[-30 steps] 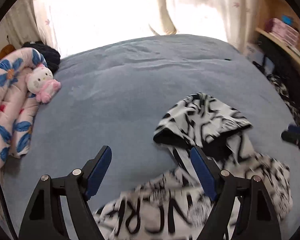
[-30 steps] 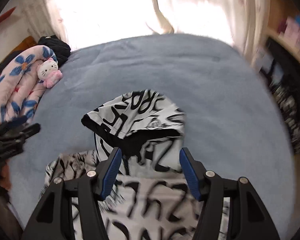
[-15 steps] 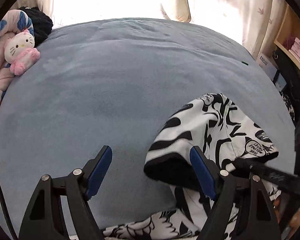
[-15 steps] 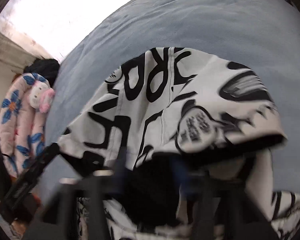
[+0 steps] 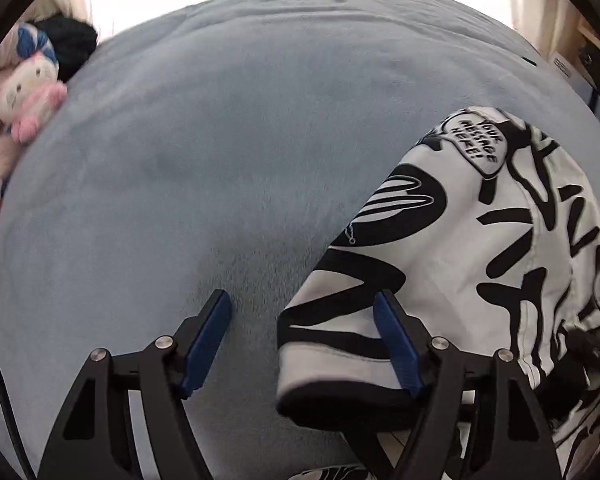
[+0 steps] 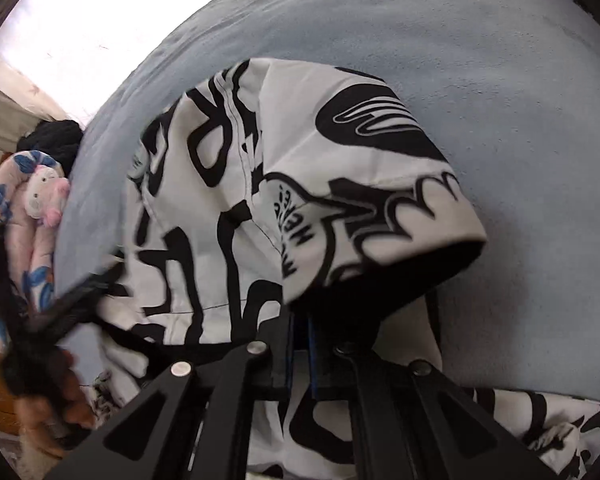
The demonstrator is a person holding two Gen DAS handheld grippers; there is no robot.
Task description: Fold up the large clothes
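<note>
Hoodie point(image 6: 268, 208), black-and-white print, lies on the blue bed point(image 5: 228, 152) with its hood spread up the bed and the body bunched below; both claws now sit much lower and closer over the hood than a second ago. Right claw point(image 6: 300, 344) has snapped from half open to nearly shut, pads pinched at the dark hood opening and apparently gripping its edge. Left claw point(image 5: 304, 340) has just been closing slightly but is open, one pad over the hood's edge, the other over bare bed, gripping nothing. Likely setup for squaring the hood; left grip not yet made.
</note>
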